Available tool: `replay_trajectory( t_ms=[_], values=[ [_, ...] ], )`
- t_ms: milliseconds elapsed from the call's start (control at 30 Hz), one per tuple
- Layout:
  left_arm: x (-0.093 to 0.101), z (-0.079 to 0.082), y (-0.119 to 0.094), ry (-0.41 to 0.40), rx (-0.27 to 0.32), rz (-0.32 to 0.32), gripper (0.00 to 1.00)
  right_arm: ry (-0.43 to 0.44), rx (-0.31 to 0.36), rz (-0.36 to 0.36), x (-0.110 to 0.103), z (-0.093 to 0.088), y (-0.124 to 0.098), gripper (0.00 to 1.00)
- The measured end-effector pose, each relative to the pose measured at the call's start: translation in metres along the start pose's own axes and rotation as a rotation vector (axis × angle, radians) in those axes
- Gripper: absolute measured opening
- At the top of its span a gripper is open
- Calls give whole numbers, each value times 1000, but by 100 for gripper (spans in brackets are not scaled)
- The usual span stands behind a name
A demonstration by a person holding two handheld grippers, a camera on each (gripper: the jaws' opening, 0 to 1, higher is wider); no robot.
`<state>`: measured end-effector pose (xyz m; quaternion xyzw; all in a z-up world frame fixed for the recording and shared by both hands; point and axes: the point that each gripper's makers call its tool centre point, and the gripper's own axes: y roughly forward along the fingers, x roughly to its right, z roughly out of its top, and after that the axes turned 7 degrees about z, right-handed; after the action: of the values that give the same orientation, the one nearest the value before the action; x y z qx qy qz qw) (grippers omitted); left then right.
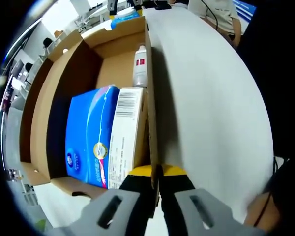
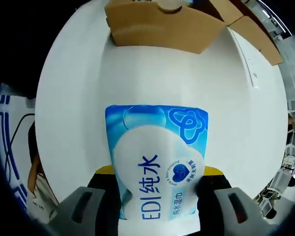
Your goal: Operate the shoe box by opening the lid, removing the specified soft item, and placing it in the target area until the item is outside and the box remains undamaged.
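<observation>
Jaws on my left gripper point(image 1: 155, 196) pinch the cardboard wall of the open shoe box point(image 1: 59, 93), while my right gripper point(image 2: 157, 206) clamps the blue-and-white wipes pack point(image 2: 157, 162) over the white table point(image 2: 73, 98), outside the box. Inside the box I see a blue tissue pack point(image 1: 91, 137) and a small white bottle point(image 1: 140, 66). Desks and clutter behind are too blurred to name.
</observation>
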<state>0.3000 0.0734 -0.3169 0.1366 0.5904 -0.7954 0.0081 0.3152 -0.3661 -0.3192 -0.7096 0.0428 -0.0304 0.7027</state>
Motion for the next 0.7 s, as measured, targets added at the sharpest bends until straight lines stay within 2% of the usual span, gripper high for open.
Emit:
replay_trajectory(
  t_ms=[700],
  values=[
    [0, -1, 0, 9, -14, 2, 3, -13, 13, 36, -1, 0, 11, 62]
  ],
)
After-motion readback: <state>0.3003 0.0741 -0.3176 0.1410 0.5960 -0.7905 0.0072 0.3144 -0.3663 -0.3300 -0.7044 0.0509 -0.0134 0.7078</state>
